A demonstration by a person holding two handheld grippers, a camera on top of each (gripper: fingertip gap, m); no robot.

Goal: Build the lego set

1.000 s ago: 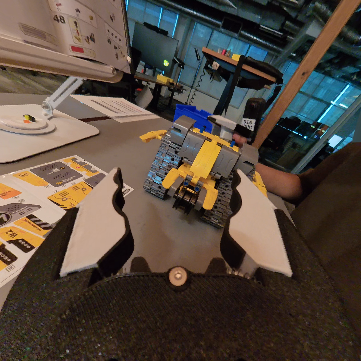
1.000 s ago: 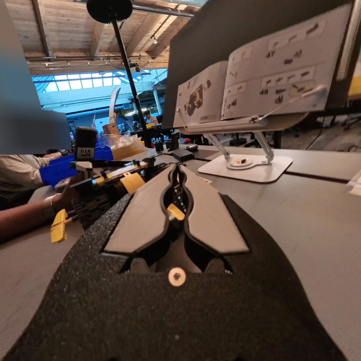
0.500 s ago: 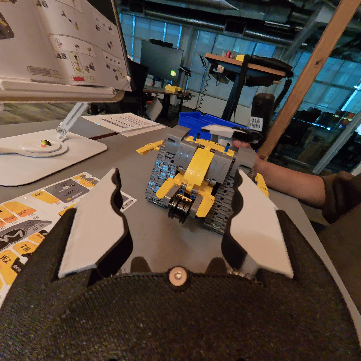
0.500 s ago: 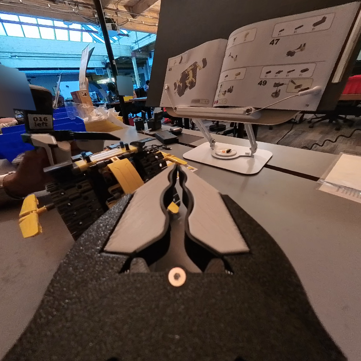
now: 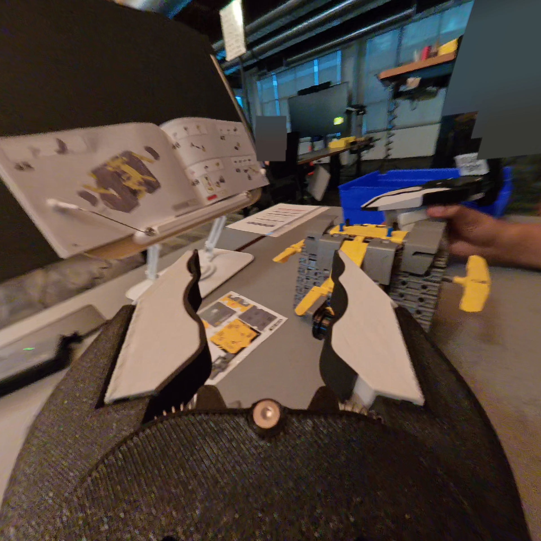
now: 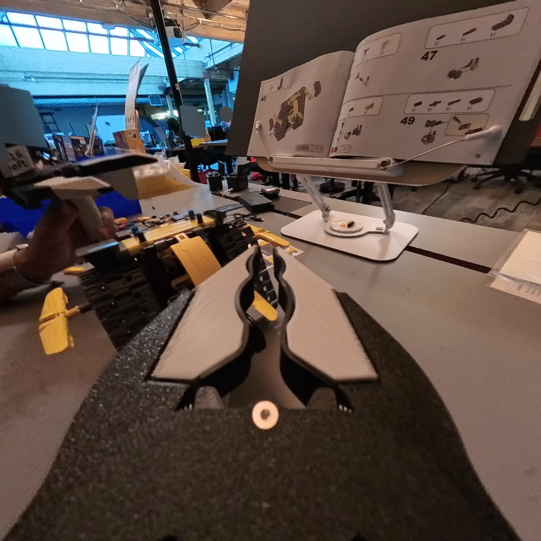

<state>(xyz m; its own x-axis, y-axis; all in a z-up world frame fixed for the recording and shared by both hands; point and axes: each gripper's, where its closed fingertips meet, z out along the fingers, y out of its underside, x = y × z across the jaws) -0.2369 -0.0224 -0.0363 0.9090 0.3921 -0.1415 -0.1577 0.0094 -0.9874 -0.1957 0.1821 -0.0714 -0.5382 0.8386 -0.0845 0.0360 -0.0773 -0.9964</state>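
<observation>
A yellow and grey tracked brick vehicle (image 5: pixel 377 257) stands on the grey table (image 5: pixel 263 363). My left gripper (image 5: pixel 265 260) is open and empty, just left of the vehicle's front, over a sticker sheet (image 5: pixel 243 319). My right gripper (image 6: pixel 266 251) is almost closed, with a small yellow and grey piece (image 6: pixel 265 311) between its fingers, at the vehicle's (image 6: pixel 140 281) side. In the left wrist view the right gripper (image 5: pixel 369 205), held by a hand, hovers above the vehicle's rear top. The left gripper (image 6: pixel 140 169) shows at the left of the right wrist view.
An open instruction booklet (image 6: pixel 409 96) rests on a white stand (image 6: pixel 351 237) behind the vehicle. A blue bin (image 5: pixel 380 187) stands at the back. A sleeved sheet (image 6: pixel 521 269) lies at the right edge. Black chargers (image 6: pixel 254 202) and a dark flat device (image 5: pixel 35 351) lie on the table. My hands' fingertips stand some 20 cm from each other.
My left gripper has swung left and lower, so the vehicle sits to its right and the booklet has come into view. The right gripper's fingertips have parted slightly.
</observation>
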